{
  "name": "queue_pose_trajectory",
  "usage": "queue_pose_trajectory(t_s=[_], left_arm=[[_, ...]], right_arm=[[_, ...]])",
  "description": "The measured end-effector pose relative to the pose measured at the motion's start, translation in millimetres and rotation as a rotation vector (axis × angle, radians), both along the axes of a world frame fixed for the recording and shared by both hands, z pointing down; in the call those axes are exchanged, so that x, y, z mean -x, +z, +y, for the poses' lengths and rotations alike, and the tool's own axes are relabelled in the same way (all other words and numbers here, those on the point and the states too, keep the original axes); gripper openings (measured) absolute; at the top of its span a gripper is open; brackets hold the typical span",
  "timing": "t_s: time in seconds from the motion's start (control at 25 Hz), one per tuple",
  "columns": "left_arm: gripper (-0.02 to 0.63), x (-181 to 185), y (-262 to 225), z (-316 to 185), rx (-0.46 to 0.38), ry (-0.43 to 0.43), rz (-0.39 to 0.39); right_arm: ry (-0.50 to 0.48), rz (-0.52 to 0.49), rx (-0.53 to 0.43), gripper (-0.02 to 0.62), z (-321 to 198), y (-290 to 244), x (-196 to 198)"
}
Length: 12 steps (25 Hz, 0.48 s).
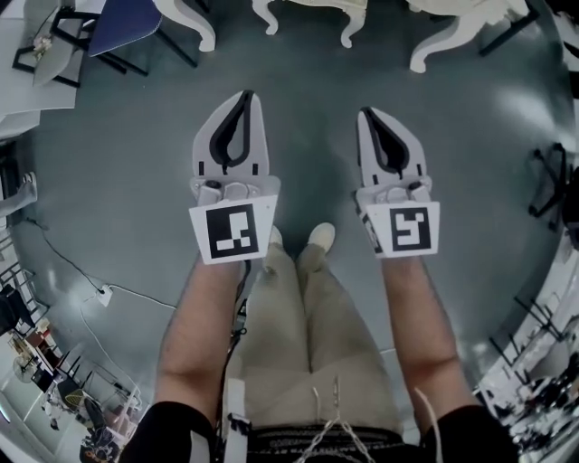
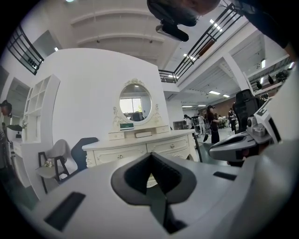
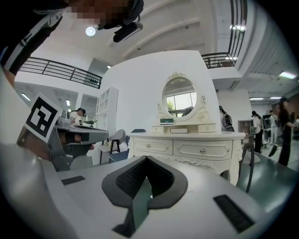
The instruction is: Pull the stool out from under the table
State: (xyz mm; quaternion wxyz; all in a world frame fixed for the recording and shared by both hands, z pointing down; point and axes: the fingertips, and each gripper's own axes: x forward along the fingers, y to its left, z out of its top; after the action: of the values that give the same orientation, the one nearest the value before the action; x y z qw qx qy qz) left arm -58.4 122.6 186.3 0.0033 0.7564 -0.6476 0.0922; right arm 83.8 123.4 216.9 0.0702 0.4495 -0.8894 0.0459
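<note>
Clenched on nothing: left hand-held gripper (image 1: 242, 99) and right hand-held gripper (image 1: 369, 118), mid-frame over floor (image 1: 308, 163); stool (image 1: 312, 9) at top centre, apparently tucked between table (image 1: 194, 27) legs. Likely rigid carved wood, fairly light, apt to scrape; best taken at seat rim or a leg. No legible writing; green plate (image 3: 167, 121) under mirror (image 3: 180, 98) too small to read.

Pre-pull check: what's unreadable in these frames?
- Stool: not identifiable. In both gripper views most of the space under the dressing table sits behind the shut left gripper and the shut right gripper.
- Head view: the carved white legs are cut off by the top edge. Whether they belong to the table or the stool, I cannot tell.
- Green label under the mirror: too small to read.
</note>
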Motion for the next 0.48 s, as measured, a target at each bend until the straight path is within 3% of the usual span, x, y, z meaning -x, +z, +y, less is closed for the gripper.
queue_pose_trajectory(t_s=[0.48], left_arm=[[0.003,-0.7,12.8,-58.1,0.015,0.037,0.055]], right_arm=[[0.051,0.054,-0.011,0.002,-56.0,1.5,-5.5]])
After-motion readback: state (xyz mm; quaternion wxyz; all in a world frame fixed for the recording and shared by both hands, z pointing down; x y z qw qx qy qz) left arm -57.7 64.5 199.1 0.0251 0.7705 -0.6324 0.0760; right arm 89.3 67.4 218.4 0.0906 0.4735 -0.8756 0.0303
